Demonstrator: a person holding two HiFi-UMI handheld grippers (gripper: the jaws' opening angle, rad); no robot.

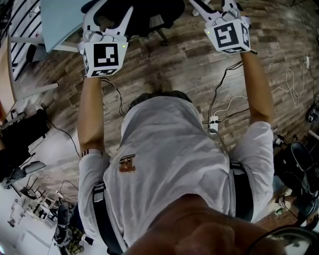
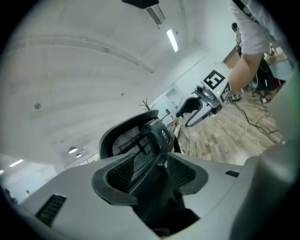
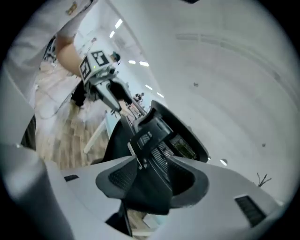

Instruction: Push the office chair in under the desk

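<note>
Both the left gripper and right gripper hold their jaws spread, each astride the rigid black back frame of the office chair, seemingly without pinching. The chair stands beyond them, near the pale desk's corner. On castors it should roll readily yet swivel; the stiff frame, not the soft mesh, suits pushing.
</note>
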